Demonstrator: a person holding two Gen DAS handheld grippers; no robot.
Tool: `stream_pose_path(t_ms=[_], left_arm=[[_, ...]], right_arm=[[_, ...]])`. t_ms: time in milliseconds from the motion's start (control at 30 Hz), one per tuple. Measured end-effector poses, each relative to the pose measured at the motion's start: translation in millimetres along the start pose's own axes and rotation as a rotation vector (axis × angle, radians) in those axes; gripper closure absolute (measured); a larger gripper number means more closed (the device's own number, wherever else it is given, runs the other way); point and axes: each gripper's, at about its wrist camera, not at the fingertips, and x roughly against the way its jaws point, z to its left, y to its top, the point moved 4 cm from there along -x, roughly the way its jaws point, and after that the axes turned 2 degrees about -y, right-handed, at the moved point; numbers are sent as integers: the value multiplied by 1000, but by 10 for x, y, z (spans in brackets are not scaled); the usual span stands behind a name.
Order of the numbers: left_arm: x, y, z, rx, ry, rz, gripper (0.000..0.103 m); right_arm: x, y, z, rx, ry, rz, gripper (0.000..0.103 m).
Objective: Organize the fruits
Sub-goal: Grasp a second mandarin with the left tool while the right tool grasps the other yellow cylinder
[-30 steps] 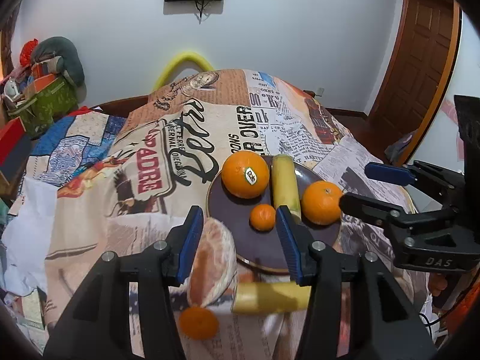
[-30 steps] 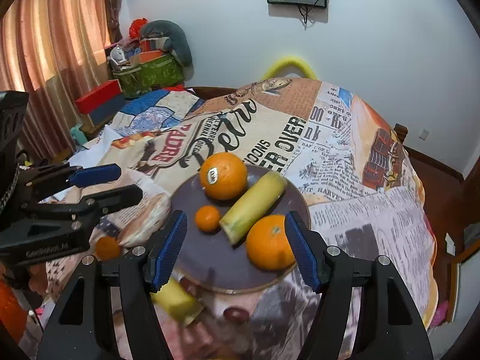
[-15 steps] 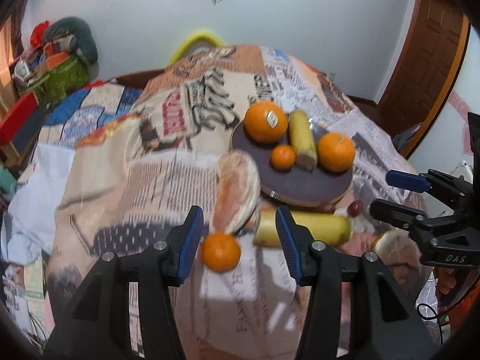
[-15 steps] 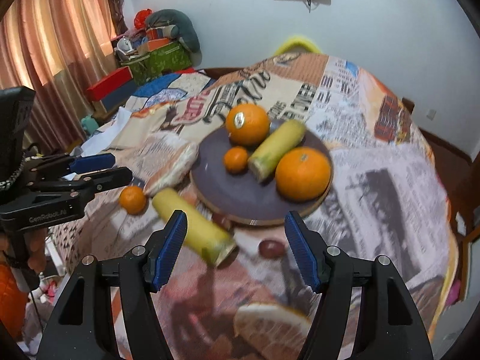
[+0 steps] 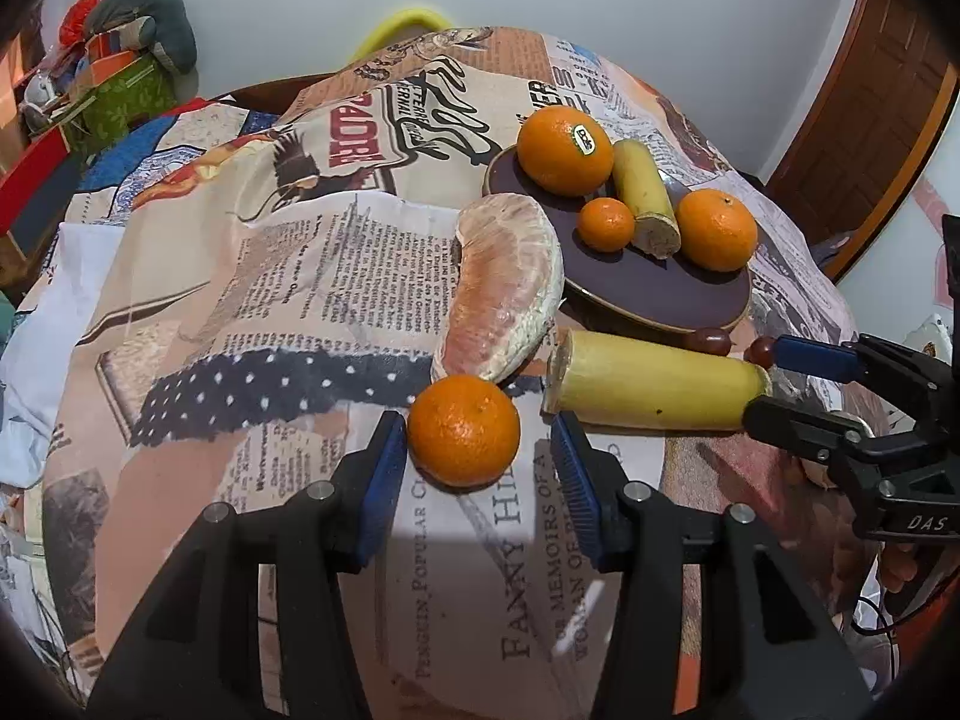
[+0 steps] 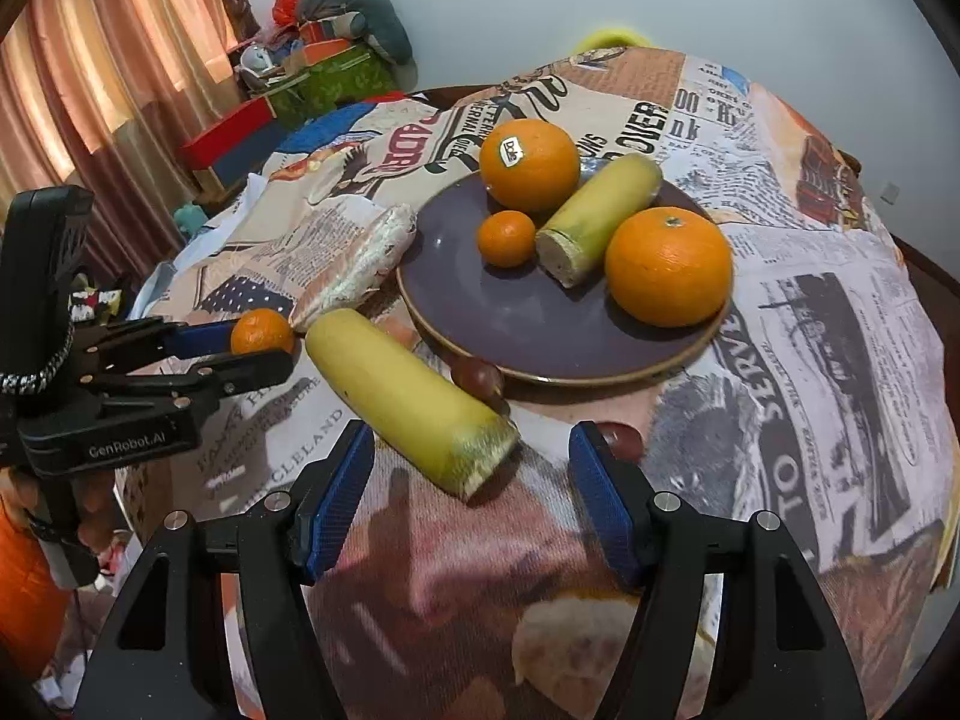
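Note:
A dark purple plate [image 5: 648, 294] [image 6: 540, 330] holds a large stickered orange [image 5: 564, 150], a small mandarin [image 5: 606, 223], a banana piece [image 5: 645, 198] and another orange [image 5: 716, 230]. On the cloth lie a peeled pomelo segment [image 5: 504, 294], a loose mandarin [image 5: 463, 431] [image 6: 261, 331] and a long banana piece [image 5: 654, 387] [image 6: 408, 402]. My left gripper [image 5: 477, 468] is open with the loose mandarin between its pads, against the left one. My right gripper [image 6: 471, 480] is open around the near end of the long banana piece.
Two dark grapes [image 6: 477, 375] [image 6: 621, 441] lie by the plate's near rim. A pale fruit piece [image 6: 576, 642] lies under the right gripper. The newspaper-print cloth [image 5: 288, 276] covers a round table. Boxes and bags [image 6: 324, 72] are piled at the far left.
Both grippers have dropped lower and pulled back toward the near side of the table. The left one now straddles the loose mandarin; the right one now straddles the long banana piece's end.

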Motion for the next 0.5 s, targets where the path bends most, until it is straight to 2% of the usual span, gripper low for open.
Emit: stream_pose_path(t_ms=[133, 233, 267, 300, 400, 500], left_arm=[[-26, 19, -15, -12, 7, -10, 54], [-49, 14, -39, -32, 25, -16, 58], [-53, 10, -45, -36, 26, -15, 62], [-56, 4, -52, -39, 23, -13, 66], [-48, -5, -78, -40, 6, -9, 66], [-15, -28, -145, -63, 1, -7, 66]], right_arm=[[-75, 11, 33, 16, -13, -6, 39], [-122, 18, 73, 35, 1, -2, 40], [-137, 12, 86, 39, 8, 2, 41], [-151, 12, 91, 42, 16, 7, 47], [-170, -8, 104, 45, 33, 21, 49], [-126, -53, 126, 63, 37, 34, 56]])
